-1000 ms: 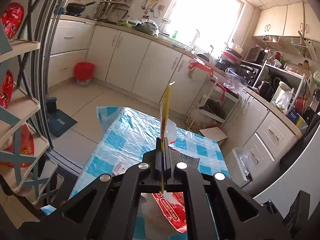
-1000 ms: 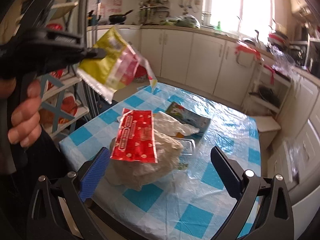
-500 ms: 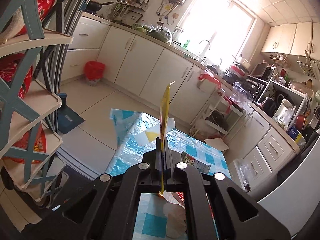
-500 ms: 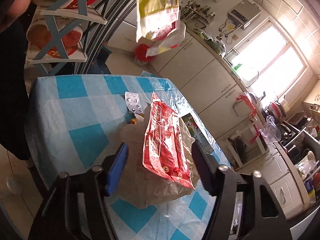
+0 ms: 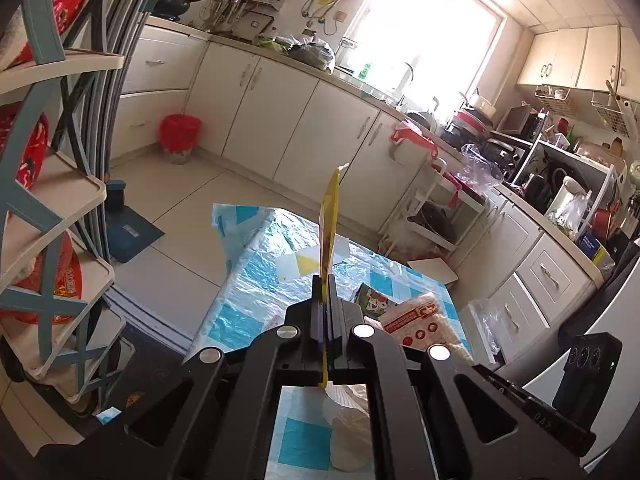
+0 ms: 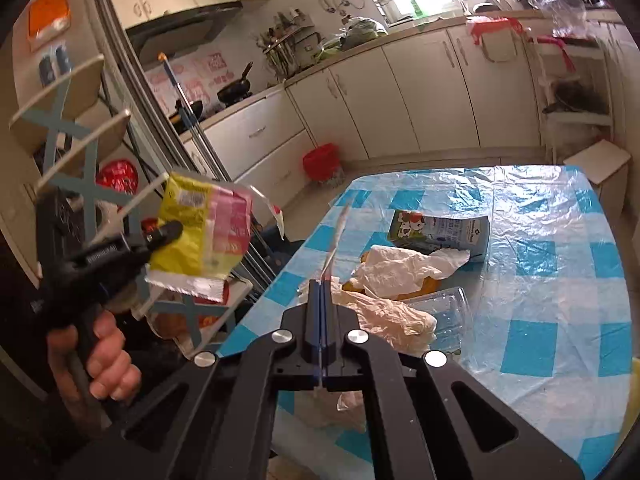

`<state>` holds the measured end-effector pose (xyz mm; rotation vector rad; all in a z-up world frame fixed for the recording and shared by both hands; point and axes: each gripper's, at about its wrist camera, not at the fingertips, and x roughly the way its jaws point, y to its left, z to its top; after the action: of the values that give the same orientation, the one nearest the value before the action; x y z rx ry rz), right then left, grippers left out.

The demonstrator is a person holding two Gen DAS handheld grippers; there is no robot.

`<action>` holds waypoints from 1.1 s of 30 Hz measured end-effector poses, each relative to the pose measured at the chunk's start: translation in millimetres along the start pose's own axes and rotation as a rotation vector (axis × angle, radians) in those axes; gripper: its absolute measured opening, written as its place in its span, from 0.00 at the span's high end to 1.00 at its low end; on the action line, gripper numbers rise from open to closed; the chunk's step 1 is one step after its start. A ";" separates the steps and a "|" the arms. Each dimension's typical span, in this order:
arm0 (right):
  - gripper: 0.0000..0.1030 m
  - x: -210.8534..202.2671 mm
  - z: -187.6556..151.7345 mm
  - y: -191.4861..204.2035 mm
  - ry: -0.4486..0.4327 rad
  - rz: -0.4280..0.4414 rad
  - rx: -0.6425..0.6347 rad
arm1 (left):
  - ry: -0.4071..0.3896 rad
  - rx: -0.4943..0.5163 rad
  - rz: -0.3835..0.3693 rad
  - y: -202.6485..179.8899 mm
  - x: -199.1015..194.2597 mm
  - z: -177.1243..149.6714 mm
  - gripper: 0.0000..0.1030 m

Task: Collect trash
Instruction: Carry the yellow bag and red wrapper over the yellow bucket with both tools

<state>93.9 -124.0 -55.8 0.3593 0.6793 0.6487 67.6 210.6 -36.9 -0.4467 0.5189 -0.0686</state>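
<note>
My left gripper (image 5: 325,280) is shut on a yellow wrapper (image 5: 329,220), edge-on here. The right wrist view shows that yellow and pink wrapper (image 6: 200,236) from the side, held up left of the table by the left gripper (image 6: 172,232), with a hand (image 6: 104,364) on its handle. My right gripper (image 6: 320,285) is shut on a thin wrapper (image 6: 338,232), also edge-on and clear of the table. Its red and white face (image 5: 416,320) shows in the left wrist view. On the blue checked tablecloth (image 6: 560,280) lie a milk carton (image 6: 440,232), a white tissue (image 6: 400,268), a beige plastic bag (image 6: 384,316) and a clear plastic container (image 6: 444,308).
A tiered shelf rack (image 5: 52,208) stands close on the left of the table. A red bin (image 6: 320,162) sits on the floor by the white cabinets (image 5: 304,132). A white stool (image 6: 600,160) stands past the table's far end.
The right gripper rolled, closed on the red wrapper and lifted it off the beige bag. The left gripper shifted slightly, still holding the yellow wrapper.
</note>
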 end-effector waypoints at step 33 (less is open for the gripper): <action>0.99 -168.3 -72.7 -255.0 -0.103 -0.623 0.628 | 0.443 0.290 -0.423 -327.8 135.1 -178.4 0.99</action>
<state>55.0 -417.9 -159.4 0.7140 0.8357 -0.1912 112.6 -179.1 -97.0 -0.2484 0.8289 -0.6531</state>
